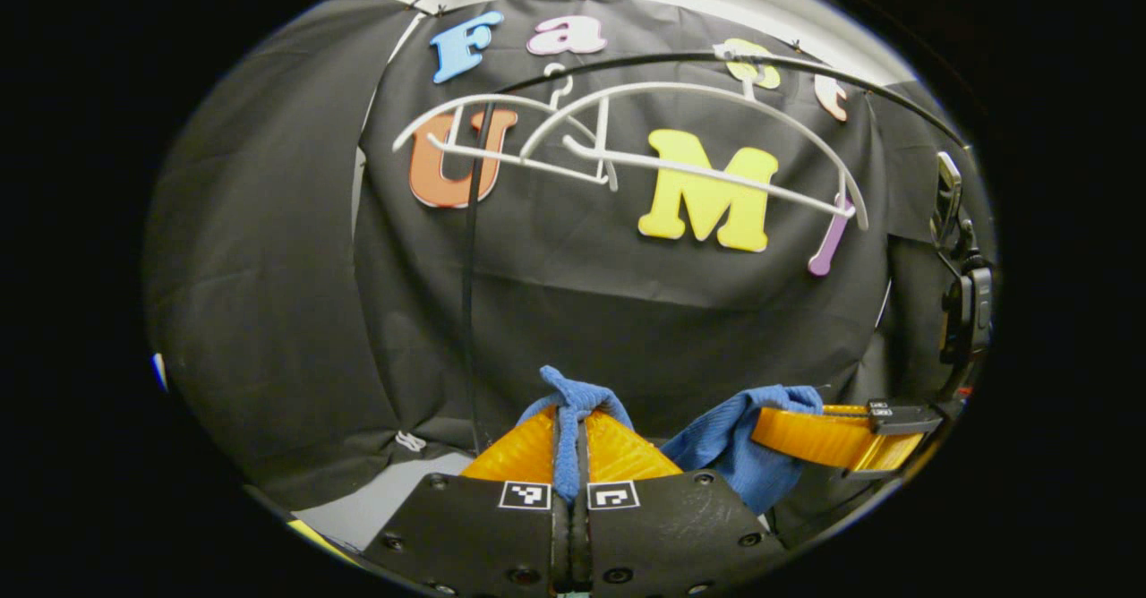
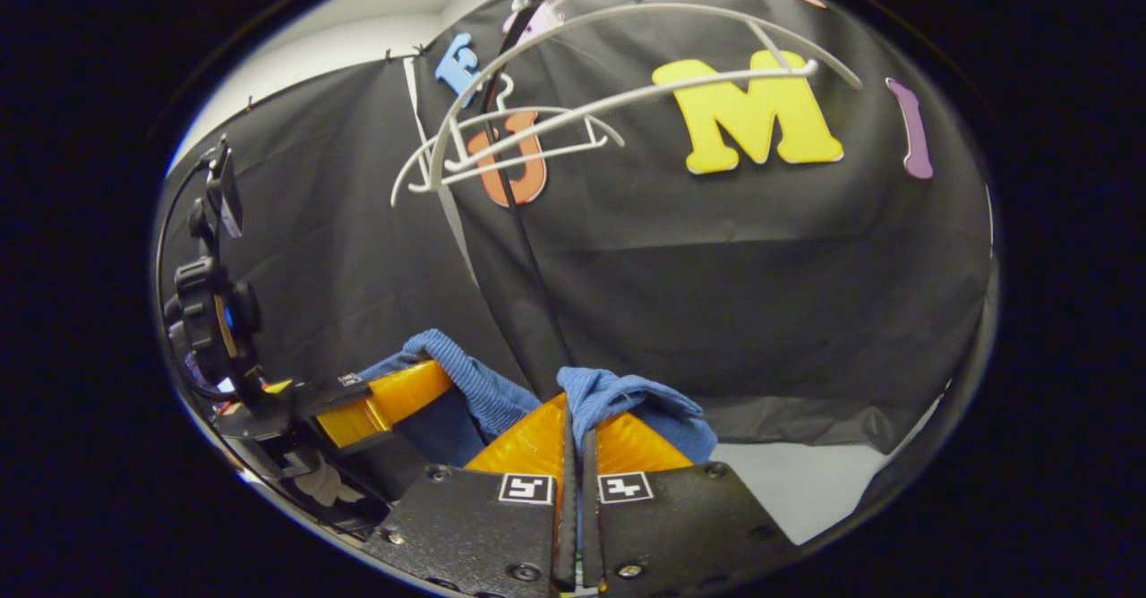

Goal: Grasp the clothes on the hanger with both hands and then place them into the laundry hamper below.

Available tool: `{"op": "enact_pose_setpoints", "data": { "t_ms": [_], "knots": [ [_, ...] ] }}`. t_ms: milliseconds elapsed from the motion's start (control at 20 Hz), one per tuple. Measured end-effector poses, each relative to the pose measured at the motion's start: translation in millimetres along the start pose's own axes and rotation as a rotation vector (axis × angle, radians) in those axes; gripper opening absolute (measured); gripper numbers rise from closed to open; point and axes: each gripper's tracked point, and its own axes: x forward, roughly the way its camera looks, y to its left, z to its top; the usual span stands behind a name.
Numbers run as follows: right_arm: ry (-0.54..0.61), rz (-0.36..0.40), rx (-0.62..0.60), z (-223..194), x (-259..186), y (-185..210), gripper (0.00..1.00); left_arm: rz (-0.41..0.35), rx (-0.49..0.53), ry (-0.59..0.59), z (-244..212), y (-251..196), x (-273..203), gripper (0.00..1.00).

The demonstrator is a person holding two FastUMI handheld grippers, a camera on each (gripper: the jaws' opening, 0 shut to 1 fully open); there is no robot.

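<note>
Closest to the lens in the left gripper view, the left gripper (image 1: 570, 441) was seen with its two fingers pressed together on a fold of blue ribbed knit cloth (image 1: 573, 401), which bunched above the fingertips. From there the same cloth was draped rightward to the right gripper (image 1: 810, 432), where it was also pinched. In the right gripper view, the right gripper (image 2: 577, 437) was closed on a bunch of the blue cloth (image 2: 627, 401), and the left gripper (image 2: 394, 397) was seen at the left with cloth hung over it. Two bare white plastic hangers (image 1: 627, 150) were hung on a thin black rail (image 1: 716, 59) well above the cloth.
</note>
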Motion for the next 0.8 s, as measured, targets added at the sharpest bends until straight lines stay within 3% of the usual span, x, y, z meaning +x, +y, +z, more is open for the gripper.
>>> {"op": "enact_pose_setpoints", "data": {
  "t_ms": [250,300,450,750,800],
  "knots": [
    [0.152,-0.029,-0.001,-77,21,-16,0.06,0.009,-0.039,0.146,-83,-1,18,0.01],
    [0.181,-0.037,0.008,-91,26,-20,0.06,0.020,-0.043,0.172,-100,3,23,0.05],
    [0.250,-0.061,0.047,-128,37,-34,0.06,0.037,-0.069,0.260,-152,5,23,0.01],
    [0.353,-0.105,0.107,-194,60,-50,0.06,0.076,-0.097,0.416,-219,-9,34,0.01],
    [0.372,-0.111,0.115,-203,63,-53,0.06,0.085,-0.104,0.437,-231,-9,34,0.05]
  ]
}}
